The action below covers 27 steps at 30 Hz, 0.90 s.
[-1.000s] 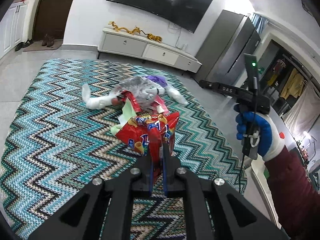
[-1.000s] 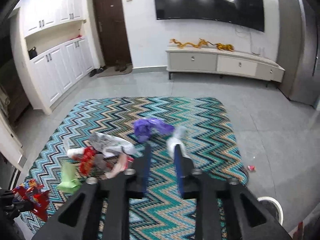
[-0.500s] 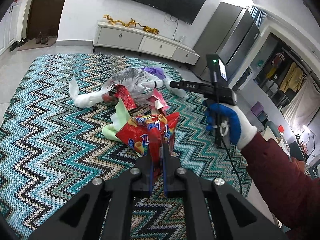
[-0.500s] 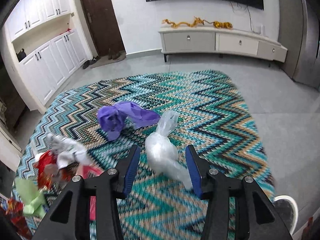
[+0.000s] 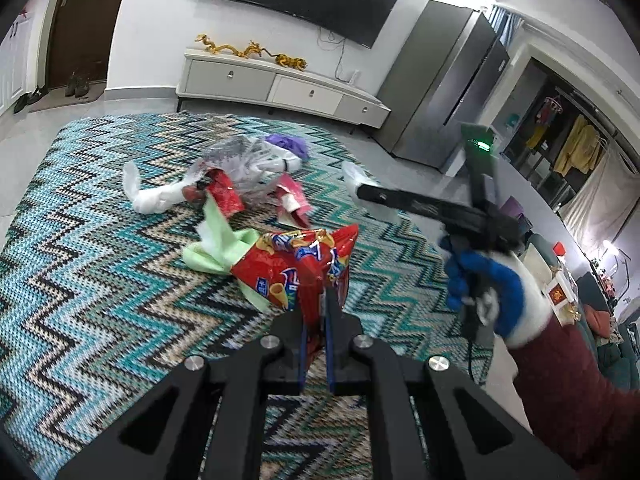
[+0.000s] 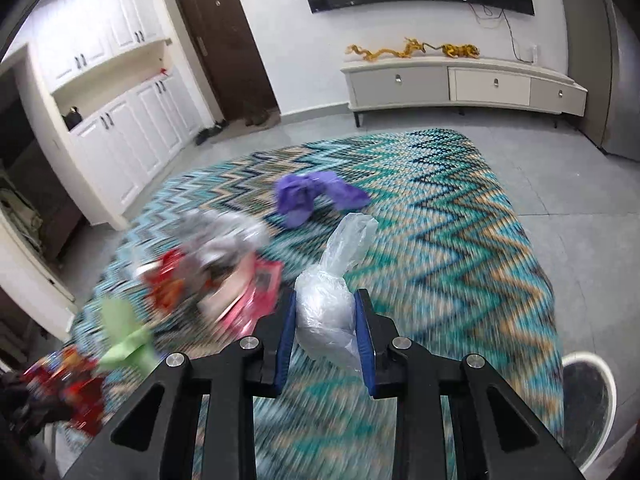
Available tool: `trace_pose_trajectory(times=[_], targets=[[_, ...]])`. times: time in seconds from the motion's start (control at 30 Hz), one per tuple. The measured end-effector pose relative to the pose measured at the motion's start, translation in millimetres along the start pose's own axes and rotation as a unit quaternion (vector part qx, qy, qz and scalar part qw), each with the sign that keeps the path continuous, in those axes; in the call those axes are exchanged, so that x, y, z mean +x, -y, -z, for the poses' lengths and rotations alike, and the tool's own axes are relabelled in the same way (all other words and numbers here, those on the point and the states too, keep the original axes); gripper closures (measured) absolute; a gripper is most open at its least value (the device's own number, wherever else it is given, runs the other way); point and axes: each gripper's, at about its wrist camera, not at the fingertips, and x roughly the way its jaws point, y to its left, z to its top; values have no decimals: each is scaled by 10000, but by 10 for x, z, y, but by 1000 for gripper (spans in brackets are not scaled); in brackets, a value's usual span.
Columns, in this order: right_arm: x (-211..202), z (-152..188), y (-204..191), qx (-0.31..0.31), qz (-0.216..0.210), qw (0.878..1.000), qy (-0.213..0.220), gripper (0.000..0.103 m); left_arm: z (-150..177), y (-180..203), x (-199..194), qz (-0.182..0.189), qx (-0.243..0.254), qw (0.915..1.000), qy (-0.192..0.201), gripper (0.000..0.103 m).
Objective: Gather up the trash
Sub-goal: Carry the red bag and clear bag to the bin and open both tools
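My left gripper [image 5: 315,312] is shut on a red snack bag [image 5: 292,270] and holds it above the zigzag rug [image 5: 80,264]. My right gripper [image 6: 325,320] has its pads on both sides of a clear knotted plastic bag [image 6: 332,304], closed on it; it also shows in the left wrist view [image 5: 362,192]. On the rug lie a green wrapper [image 5: 216,246], a pile of red, pink and clear wrappers [image 5: 240,180], a white bag [image 5: 148,198] and a purple bag [image 6: 308,196].
A white round bin [image 6: 588,404] stands off the rug at the right. A low TV cabinet [image 6: 460,84] lines the far wall, white cupboards [image 6: 132,132] the left wall. A grey fridge [image 5: 444,92] stands at the right.
My right gripper has moved forward and closed around the clear plastic bag. The left gripper still holds the red snack bag, with little movement.
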Motion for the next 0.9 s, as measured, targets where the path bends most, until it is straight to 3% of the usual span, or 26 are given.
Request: trace_pose_trajectory(times=[0.23,0.43,0.5,0.67,0.9], targets=[[-956,594,133,572,-55,9971,490,75,87,337,-61,143,243,9996,4,97],[-1565,973,379,871,302,9927,774,75,1,731,22,269,510,9983,-103,97],[-1827,1074,601,1064,598,9881,936,75,-67,934,117,317,695,9969,-168,97],[-2201,1264,1265,1526,1345,9727,1117,75,-302,1643,584,465,1334,9891,-414,97],[-1940,1391,2233,2163,1754,9580,686,74,-430,2563,1748,770,1737,9756,-1102,96]])
